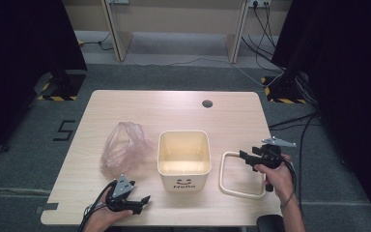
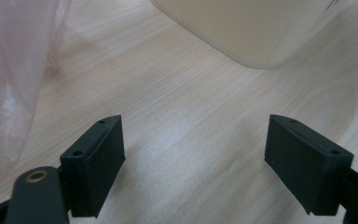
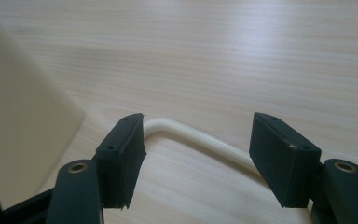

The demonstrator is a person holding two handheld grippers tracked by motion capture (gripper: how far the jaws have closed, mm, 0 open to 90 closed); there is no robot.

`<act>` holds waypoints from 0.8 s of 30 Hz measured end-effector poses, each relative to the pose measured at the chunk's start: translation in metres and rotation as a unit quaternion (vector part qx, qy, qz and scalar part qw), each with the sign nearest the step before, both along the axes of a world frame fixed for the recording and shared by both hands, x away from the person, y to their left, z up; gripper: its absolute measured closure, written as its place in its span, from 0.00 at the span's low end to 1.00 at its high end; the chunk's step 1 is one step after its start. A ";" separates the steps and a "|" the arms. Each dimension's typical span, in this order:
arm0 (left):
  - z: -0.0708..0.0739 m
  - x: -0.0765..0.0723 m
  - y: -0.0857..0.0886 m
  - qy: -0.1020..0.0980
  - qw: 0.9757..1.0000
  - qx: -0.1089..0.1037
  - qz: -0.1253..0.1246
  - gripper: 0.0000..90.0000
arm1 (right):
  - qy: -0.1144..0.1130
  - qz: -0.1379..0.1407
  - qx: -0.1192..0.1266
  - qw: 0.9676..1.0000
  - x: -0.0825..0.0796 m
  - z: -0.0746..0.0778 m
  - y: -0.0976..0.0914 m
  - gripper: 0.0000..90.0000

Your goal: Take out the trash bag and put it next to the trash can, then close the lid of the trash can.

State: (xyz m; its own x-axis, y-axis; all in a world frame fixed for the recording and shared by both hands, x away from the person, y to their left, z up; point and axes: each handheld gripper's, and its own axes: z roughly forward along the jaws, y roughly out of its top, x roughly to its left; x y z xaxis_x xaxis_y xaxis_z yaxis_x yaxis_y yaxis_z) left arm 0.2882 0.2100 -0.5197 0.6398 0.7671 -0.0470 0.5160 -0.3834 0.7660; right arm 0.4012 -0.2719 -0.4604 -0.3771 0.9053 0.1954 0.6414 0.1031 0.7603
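1. Jaws of the right gripper (image 1: pixel 249 155) stand apart with nothing pressed between them; in the right gripper view (image 3: pixel 198 156) the pads are on both sides of a cream bar without touching it.
2. That bar belongs to the cream frame (image 1: pixel 224 174), a rounded square loop that lies flat on the table (image 1: pixel 174 104), just to the right of the bin. In the right gripper view its corner (image 3: pixel 168 126) curves between the two pads (it rests on the wood, not lifted).
3. The right hand (image 1: pixel 276 175) holds this gripper over the upper right part of the loop.
4. The left gripper (image 1: pixel 142 200) is low at the front edge of the table, in the left hand (image 1: pixel 104 217). Its jaws are also wide apart, and in the left gripper view (image 2: pixel 193 161) I see bare wood between them.
5. The cream bin (image 1: pixel 183 154) stands upright in the middle, open at the top, with "Hello" on its front.
6. The pink plastic bag (image 1: pixel 123 147) lies crumpled to the left of the bin, near it; its edge (image 2: pixel 14 84) shows beside the left gripper.
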 end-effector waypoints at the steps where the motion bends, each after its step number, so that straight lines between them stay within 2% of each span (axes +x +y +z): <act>1: -0.001 0.000 0.000 0.002 1.000 0.001 0.000 0.21 | 0.000 0.000 0.000 1.000 0.000 0.000 0.000 0.40; 4: -0.003 0.001 0.000 0.000 1.000 0.014 0.001 0.21 | 0.004 -0.011 -0.008 1.000 -0.001 -0.005 -0.007 0.40; 10: -0.004 0.002 0.000 0.001 1.000 0.012 0.003 0.20 | 0.008 -0.026 -0.016 1.000 -0.004 -0.009 -0.017 0.40; 17: -0.004 0.003 0.000 0.000 1.000 0.018 0.000 0.19 | 0.016 -0.039 -0.014 0.999 -0.006 -0.016 -0.027 0.40; 22: -0.004 0.003 0.000 0.000 1.000 0.019 0.001 0.18 | 0.017 -0.047 -0.032 0.998 -0.009 -0.017 -0.033 0.40; 24: -0.004 0.003 0.000 0.001 1.000 0.019 0.001 0.18 | 0.017 -0.050 -0.031 0.998 -0.009 -0.018 -0.035 0.40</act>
